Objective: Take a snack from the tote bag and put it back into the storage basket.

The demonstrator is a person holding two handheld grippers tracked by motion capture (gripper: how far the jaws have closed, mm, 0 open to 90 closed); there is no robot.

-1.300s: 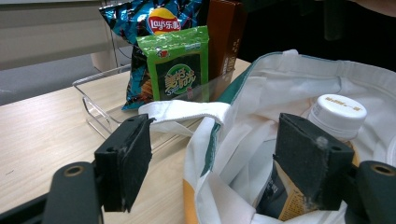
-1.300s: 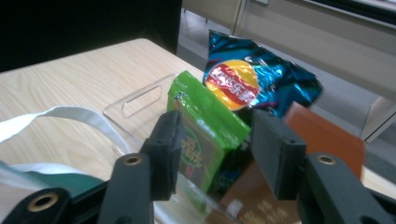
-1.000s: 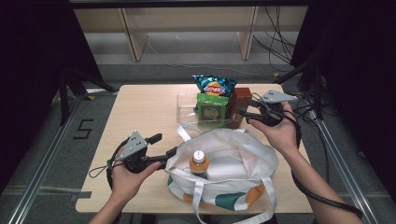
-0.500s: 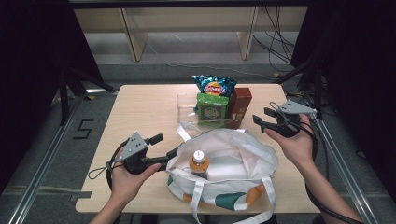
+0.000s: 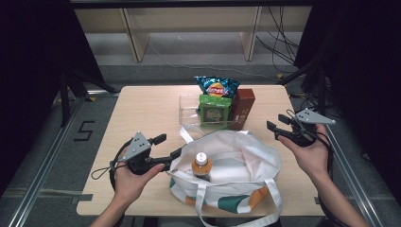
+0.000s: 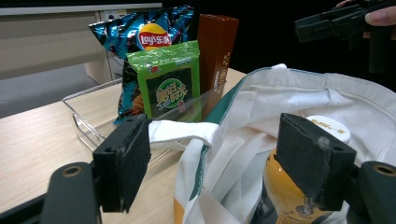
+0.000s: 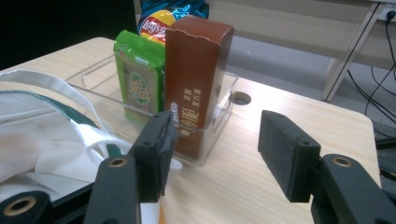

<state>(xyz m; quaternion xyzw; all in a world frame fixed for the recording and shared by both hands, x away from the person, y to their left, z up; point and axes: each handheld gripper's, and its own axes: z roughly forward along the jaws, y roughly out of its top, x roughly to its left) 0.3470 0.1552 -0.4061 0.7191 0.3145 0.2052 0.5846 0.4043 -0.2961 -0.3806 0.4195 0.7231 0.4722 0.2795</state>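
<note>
The white tote bag (image 5: 227, 175) lies open at the near middle of the wooden table (image 5: 146, 106), its near handles hanging over the table's near edge. The far left of the table is bare, and a strip of bare wood lies right of the bag. Inside the bag an orange bottle (image 5: 201, 165) with a white cap stands upright toward the left side.

Just beyond the bag's far rim sits a clear plastic bin (image 5: 189, 111). It holds a green snack packet (image 5: 215, 108) upright at the front, a blue Lay's chip bag (image 5: 216, 86) behind it, and a brown carton (image 5: 242, 108) standing at the right end. The left part of the bin is unfilled.

The left gripper (image 5: 165, 151) sits at the bag's left rim with its jaws wide apart; the left gripper view shows the bag's folded rim and a strap between them, the strap end against the left pad (image 6: 135, 161), without any squeeze.

The right gripper (image 5: 276, 130) is held above the table's right side, apart from the bag and the bin, jaws wide and holding nothing, pointed toward the brown carton.
</note>
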